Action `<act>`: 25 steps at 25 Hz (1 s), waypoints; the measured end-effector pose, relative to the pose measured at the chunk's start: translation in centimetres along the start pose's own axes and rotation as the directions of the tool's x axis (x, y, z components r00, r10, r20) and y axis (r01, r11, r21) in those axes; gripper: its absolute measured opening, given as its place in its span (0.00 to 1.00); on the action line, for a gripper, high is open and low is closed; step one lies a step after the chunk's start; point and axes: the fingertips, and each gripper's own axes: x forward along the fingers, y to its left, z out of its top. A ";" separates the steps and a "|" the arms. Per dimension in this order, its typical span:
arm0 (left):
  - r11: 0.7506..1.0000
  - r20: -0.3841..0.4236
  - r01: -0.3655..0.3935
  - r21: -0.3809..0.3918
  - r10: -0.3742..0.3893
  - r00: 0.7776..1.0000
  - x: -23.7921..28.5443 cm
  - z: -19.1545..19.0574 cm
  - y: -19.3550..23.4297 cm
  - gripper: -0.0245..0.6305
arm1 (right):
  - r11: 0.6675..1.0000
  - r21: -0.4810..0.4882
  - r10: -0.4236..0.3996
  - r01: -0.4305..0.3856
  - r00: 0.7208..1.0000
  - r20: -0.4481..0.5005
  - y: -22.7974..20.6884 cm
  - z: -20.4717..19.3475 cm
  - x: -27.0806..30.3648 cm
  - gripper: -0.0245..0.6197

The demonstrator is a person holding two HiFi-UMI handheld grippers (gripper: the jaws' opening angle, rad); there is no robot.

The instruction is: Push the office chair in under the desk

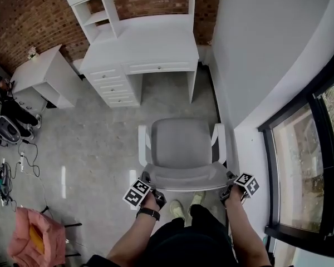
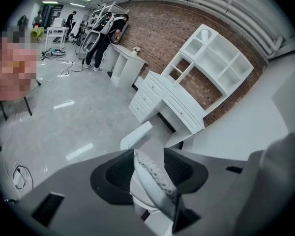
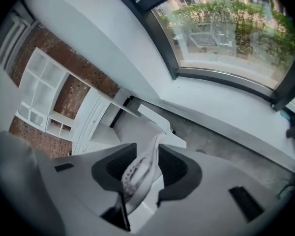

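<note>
1. Against the brick wall (image 1: pixel 22 21) at the far end stands the white desk (image 1: pixel 150 49). It has a drawer stack (image 1: pixel 114 88) on its left side and an open knee space to the right of that. The knee space is the target, so I judge the push should be aimed at that gap, not at the desk's middle.
2. The office chair (image 1: pixel 181 143) stands on the grey floor (image 1: pixel 100 138), well apart from the desk, with its seat facing the desk. It sits a little right of the gap and close to the white wall (image 1: pixel 256 65). A straight, slow roll with a slight steer leftward looks best.
3. The armrests (image 1: pixel 143 143) are the widest part and could catch the drawers or the desk's right leg. Even pressure from both hands should stop the chair swivelling.
4. The backrest (image 1: pixel 186 177) is nearest the person, and each top corner has a gripper on it.
5. The left gripper (image 1: pixel 147 180) has its jaws fairly wide. The backrest's top edge crosses between them at a slant and touches both pads.
6. The right gripper (image 1: pixel 229 179) has its jaws narrower. The same edge lies between them and seems to meet both pads.
7. No brand, label or writing can be read. The marker cubes (image 1: pixel 137 194) carry only black-and-white square patterns.
</note>
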 end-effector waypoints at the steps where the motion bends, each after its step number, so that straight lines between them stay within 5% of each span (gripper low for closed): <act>1: 1.000 0.005 -0.002 -0.003 0.002 1.000 0.1 0.1 0.0 0.30 | 1.000 0.027 0.006 -0.006 1.000 0.006 0.1 -0.2 -0.1 0.23; 6: 1.000 0.004 -0.017 -0.021 0.017 1.000 0.3 -0.3 -0.2 0.30 | 0.994 0.106 -0.031 0.024 0.998 0.063 0.0 0.6 0.6 0.17; 25: 0.996 0.007 -0.062 -0.062 0.062 0.998 5.8 1.9 -5.3 0.30 | 1.000 -0.016 0.027 -0.027 1.000 -0.001 7.5 7.8 8.5 0.20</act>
